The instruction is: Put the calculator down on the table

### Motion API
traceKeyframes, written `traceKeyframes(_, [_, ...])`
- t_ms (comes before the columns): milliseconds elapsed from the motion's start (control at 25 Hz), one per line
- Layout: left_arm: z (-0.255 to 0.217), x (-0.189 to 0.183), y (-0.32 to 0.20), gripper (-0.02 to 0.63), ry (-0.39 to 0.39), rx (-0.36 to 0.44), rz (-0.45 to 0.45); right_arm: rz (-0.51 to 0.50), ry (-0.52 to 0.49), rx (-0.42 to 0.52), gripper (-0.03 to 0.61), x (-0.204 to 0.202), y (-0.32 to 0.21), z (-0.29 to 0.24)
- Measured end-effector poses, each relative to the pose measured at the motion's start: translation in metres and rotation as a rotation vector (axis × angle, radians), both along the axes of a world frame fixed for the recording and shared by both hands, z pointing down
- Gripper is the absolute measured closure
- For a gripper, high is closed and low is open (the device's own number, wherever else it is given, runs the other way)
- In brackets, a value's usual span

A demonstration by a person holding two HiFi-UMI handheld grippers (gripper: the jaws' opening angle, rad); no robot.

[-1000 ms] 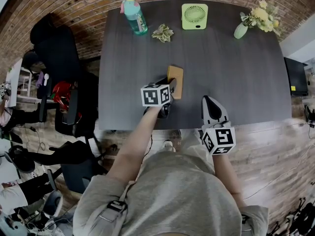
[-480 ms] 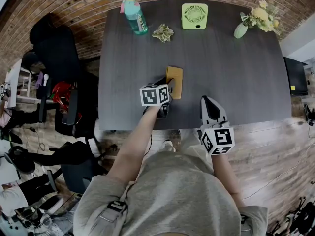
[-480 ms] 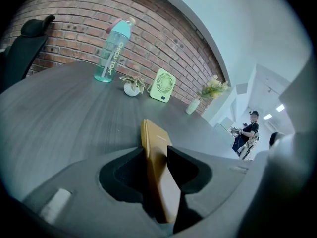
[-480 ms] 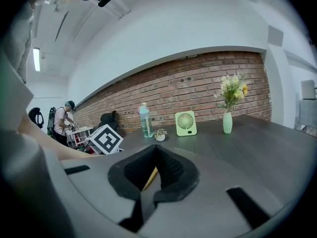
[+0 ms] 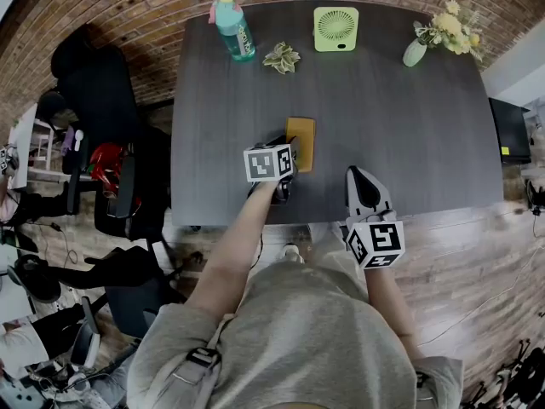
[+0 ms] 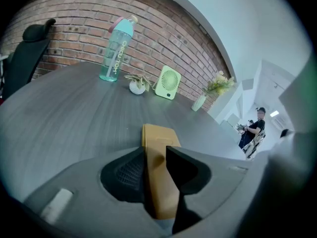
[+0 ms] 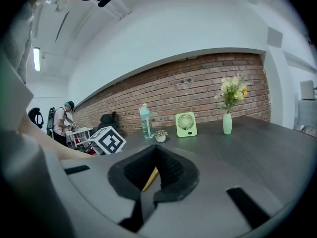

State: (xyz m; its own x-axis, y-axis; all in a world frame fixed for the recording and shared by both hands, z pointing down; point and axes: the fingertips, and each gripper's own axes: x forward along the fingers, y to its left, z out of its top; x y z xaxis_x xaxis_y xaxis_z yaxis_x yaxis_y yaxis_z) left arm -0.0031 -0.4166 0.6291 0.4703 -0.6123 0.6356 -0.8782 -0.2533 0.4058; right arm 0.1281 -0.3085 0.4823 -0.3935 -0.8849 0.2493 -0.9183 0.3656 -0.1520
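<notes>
The calculator point(image 5: 301, 143) is on the dark worktop point(image 5: 409, 126), near the front edge and left of centre. Its long axis runs away from the person, almost in line with the left hand-held gripper point(image 6: 156, 152). That hand-held gripper's jaws are spread wide with the calculator's near end between them, one jaw along each long side. The hold looks slack rather than clamped, though no clear gap shows at the pads. The far end rests on the worktop; the jaws hide whether the near end is fully down.

The right hand-held gripper point(image 5: 359, 177) hovers to the right of the calculator and apart from it. Its jaws are drawn together on nothing, and it points the same way. The left one is plainly the nearer, so the next move is its own. Judging by the alignment, it needs a straight pull back toward the person along the calculator's long axis. Any sideways drift could make a jaw catch a long edge and skew the calculator.

The containers stand well apart along the far edge:
- A lidded bottle point(image 5: 232, 25), whose contents I cannot tell.
- A small pot point(image 5: 281, 57) holding a plant.
- A vase point(image 5: 415, 52) holding flowers point(image 5: 451, 28).

A fan point(image 5: 336, 28) stands between the pot and the vase.
</notes>
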Motion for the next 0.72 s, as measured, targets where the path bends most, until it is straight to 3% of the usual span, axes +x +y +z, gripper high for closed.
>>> traceKeyframes(80, [0.0, -0.004, 0.0, 0.494, -0.014, 0.004, -0.016, 0.005, 0.0, 0.003, 0.575, 0.001, 0.002, -0.001])
traceKeyframes(360, [-0.012, -0.007, 0.007, 0.494, 0.021, 0.026, -0.023, 0.022, 0.002, 0.011, 0.575, 0.008, 0.012, -0.006])
traceKeyframes(720, [-0.06, -0.011, 0.044, 0.513, 0.012, 0.142, 0.041, 0.013, -0.011, 0.039, 0.575, -0.008, 0.034, -0.018])
